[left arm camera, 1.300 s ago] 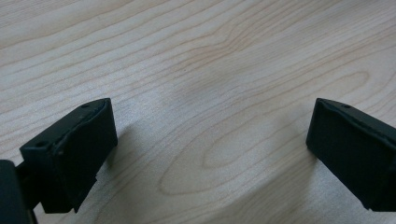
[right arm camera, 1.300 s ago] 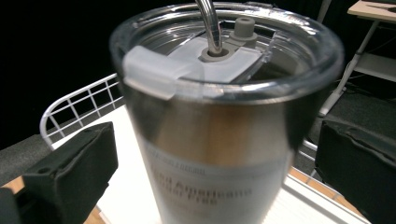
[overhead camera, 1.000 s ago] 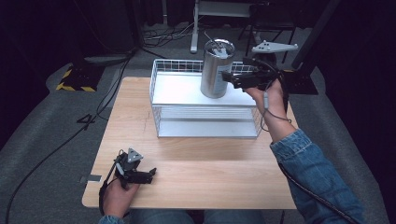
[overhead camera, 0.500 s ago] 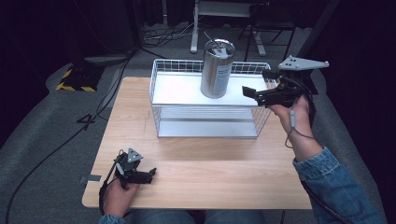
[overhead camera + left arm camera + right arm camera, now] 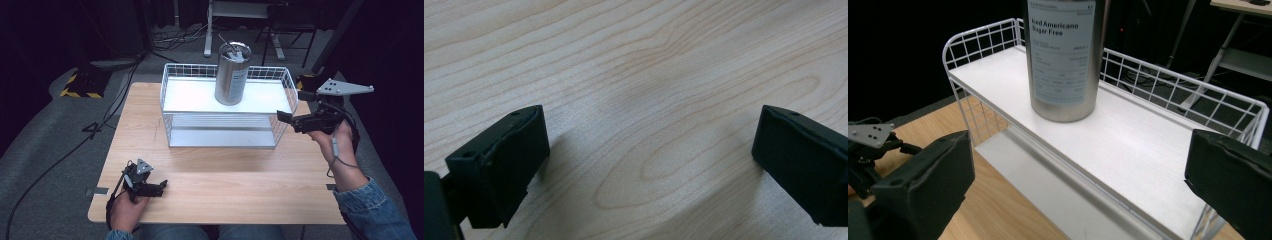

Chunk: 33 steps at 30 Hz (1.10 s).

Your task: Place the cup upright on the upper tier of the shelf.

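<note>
The right gripper point(image 5: 1080, 185) has its two black jaws spread wide at the bottom corners, nothing between them. Beyond them stands a white wire rack point(image 5: 1158, 165) with two white shelves, on a wooden table point(image 5: 993, 210). A metal can point(image 5: 1064, 60) stands upright on the far part of the upper shelf, its pale label reading "Iced Americano Sugar Free". At the far left, near the table edge, the other gripper point(image 5: 870, 150) shows with its grey plate. A desk frame point(image 5: 1238, 45) stands in the dark behind, at the right.
</note>
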Each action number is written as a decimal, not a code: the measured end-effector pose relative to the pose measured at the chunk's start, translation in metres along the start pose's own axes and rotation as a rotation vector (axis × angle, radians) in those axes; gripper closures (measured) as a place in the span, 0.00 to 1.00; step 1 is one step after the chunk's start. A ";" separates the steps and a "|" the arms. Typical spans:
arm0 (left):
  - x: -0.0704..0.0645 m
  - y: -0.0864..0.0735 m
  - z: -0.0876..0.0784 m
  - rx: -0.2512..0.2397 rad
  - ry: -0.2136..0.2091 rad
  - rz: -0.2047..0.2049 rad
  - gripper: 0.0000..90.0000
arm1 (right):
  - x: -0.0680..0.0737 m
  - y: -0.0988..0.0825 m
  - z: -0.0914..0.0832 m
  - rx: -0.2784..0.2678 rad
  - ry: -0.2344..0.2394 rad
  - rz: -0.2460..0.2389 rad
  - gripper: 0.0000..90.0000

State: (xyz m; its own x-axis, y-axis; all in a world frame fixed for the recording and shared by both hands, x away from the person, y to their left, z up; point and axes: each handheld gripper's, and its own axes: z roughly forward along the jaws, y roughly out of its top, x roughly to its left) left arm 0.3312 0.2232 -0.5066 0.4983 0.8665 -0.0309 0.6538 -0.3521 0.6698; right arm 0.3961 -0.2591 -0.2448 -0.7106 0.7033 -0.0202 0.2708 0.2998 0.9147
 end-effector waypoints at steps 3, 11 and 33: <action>0.000 0.000 0.000 -0.004 0.003 -0.002 0.03 | 0.000 -0.009 -0.003 0.011 0.001 0.008 0.00; 0.000 0.000 0.000 0.000 0.000 0.000 0.03 | -0.001 -0.035 -0.008 0.043 -0.005 0.022 0.00; 0.000 0.000 0.000 0.000 0.000 0.001 0.03 | 0.005 -0.126 0.007 0.127 -0.055 0.061 0.03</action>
State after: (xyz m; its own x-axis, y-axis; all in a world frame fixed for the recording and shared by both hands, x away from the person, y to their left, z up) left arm 0.3306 0.2233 -0.5066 0.4986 0.8663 -0.0301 0.6534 -0.3527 0.6698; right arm 0.3628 -0.2893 -0.3632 -0.6545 0.7560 0.0091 0.3952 0.3318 0.8566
